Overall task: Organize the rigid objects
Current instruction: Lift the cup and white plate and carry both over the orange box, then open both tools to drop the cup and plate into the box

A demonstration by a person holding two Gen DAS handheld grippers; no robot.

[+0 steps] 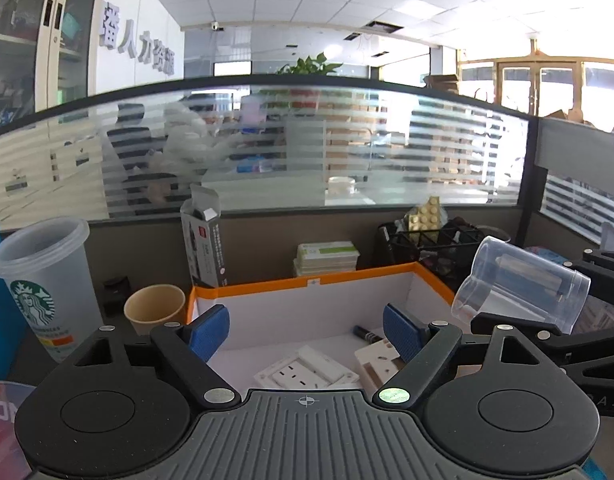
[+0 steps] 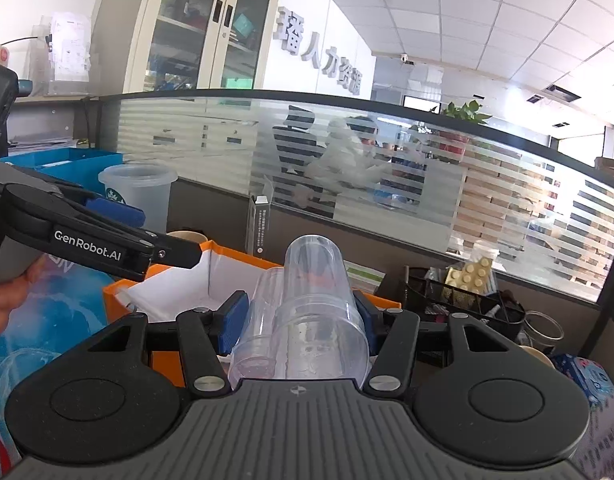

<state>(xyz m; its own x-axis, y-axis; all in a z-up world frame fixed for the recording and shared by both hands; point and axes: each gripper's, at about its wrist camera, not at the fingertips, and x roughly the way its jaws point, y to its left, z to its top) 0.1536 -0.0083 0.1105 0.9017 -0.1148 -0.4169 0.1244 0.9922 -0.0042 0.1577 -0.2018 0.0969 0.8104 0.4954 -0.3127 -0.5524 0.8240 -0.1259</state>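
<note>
An orange-rimmed white box [image 1: 307, 282] sits on the desk; inside lie white socket plates [image 1: 307, 372] and a dark battery [image 1: 367, 334]. My left gripper [image 1: 307, 334] is open and empty, hovering over the box's near side. My right gripper [image 2: 303, 322] is shut on a clear plastic cup [image 2: 319, 320], held tilted above the box's right edge [image 2: 379, 300]; the cup also shows in the left wrist view [image 1: 519, 286]. A second clear cup [image 2: 259, 320] lies beside it between the jaws.
A Starbucks tumbler [image 1: 43, 280] and a paper cup [image 1: 155, 308] stand left of the box. An open carton [image 1: 205, 240] and stacked booklets [image 1: 327, 258] sit behind it. A black mesh organizer [image 1: 431, 240] with pill blisters is at the right. A glass partition [image 1: 307, 148] backs the desk.
</note>
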